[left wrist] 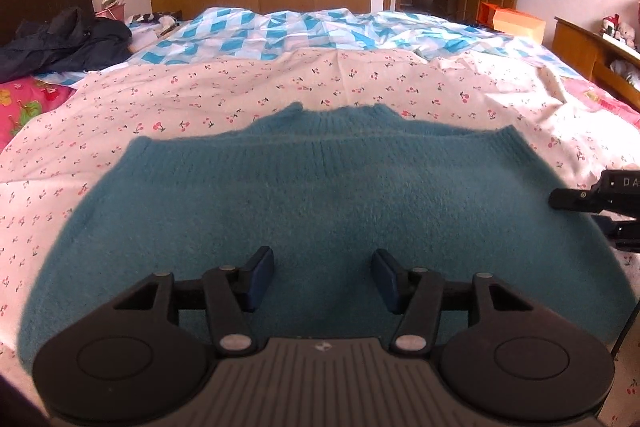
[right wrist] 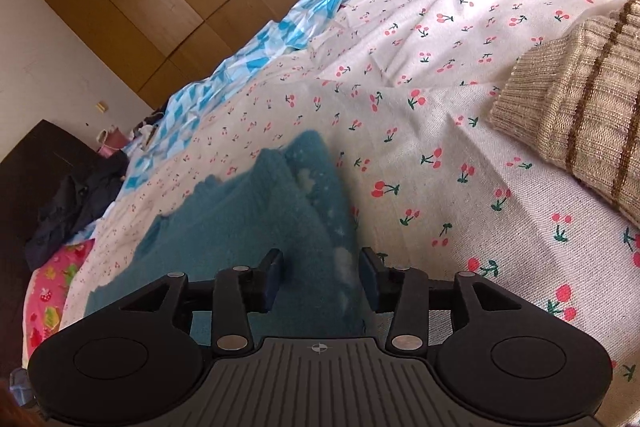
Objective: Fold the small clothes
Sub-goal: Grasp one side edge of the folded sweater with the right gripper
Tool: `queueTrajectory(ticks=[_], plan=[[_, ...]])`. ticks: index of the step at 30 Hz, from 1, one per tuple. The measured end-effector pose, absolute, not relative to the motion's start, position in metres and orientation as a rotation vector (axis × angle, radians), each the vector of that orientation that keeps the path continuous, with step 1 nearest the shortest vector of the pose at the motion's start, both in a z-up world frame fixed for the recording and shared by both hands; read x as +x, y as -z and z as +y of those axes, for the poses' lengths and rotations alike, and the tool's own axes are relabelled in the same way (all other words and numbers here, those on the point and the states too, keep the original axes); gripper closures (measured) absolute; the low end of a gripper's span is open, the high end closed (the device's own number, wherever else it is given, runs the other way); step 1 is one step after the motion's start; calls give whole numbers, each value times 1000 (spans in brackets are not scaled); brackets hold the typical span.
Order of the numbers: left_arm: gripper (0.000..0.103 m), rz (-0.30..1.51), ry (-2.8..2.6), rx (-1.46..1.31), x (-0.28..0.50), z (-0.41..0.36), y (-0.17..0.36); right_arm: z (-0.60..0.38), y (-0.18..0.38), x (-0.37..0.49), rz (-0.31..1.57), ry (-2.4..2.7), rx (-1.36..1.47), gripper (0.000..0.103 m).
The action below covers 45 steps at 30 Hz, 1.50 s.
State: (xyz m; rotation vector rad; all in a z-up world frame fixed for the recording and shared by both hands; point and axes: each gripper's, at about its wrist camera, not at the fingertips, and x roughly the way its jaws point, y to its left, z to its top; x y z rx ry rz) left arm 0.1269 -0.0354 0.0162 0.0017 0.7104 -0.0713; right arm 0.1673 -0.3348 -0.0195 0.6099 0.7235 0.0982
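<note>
On the bed, largest item first:
Bed (left wrist: 120,115): cherry-print sheet makes a broad, soft, slightly creased work surface; a blue checked cover lies at the far side.
Teal sweater (left wrist: 320,211): lies flat on the sheet, filling the near centre of the left wrist view, with a ribbed band along its far edge. In the right wrist view it appears at the near left, its right edge running between the jaws.
Handling, judged: light, limp, fuzzy knit. It should drape and stretch rather than hold a shape, and it should not slip much on the cotton sheet. It is not fragile, though pads could snag loose fibres.
Hold points, judged: pinch at an edge or corner, both layers together. The ribbed band and side edges are firmer than the open middle.
Beige striped knit (right wrist: 580,115): a second garment, far right, well apart from the sweater.
Left gripper (left wrist: 323,277): hovers over the sweater's near middle, jaws released, nothing between the pads.
Right gripper (right wrist: 322,281): jaws parted and straddling the sweater's right edge. The pads do not appear to press on the cloth, so I read it as let go.
Right gripper seen from left: at the right margin, just beside the sweater's right side.
</note>
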Motion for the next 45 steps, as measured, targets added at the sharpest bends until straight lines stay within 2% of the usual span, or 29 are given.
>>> queueTrajectory(ticks=[6,13,25,31,41,45], plan=[[45,671,39,27,139,-43,-27,-347,26,166,766,-147,653,54],[44,689,64,127,143,-68,-12,-361,34,173,769,-162,771,54],[45,645,109,133,131,-70,-15,-366,35,178,730,-164,785,55],[45,611,163,255,126,-89,-3,-365,37,184,744,-169,772,55],[44,597,243,240,121,-84,2,-346,49,211,799,-271,749,51],[43,605,262,202,123,-77,0,-356,49,213,819,-338,829,49]])
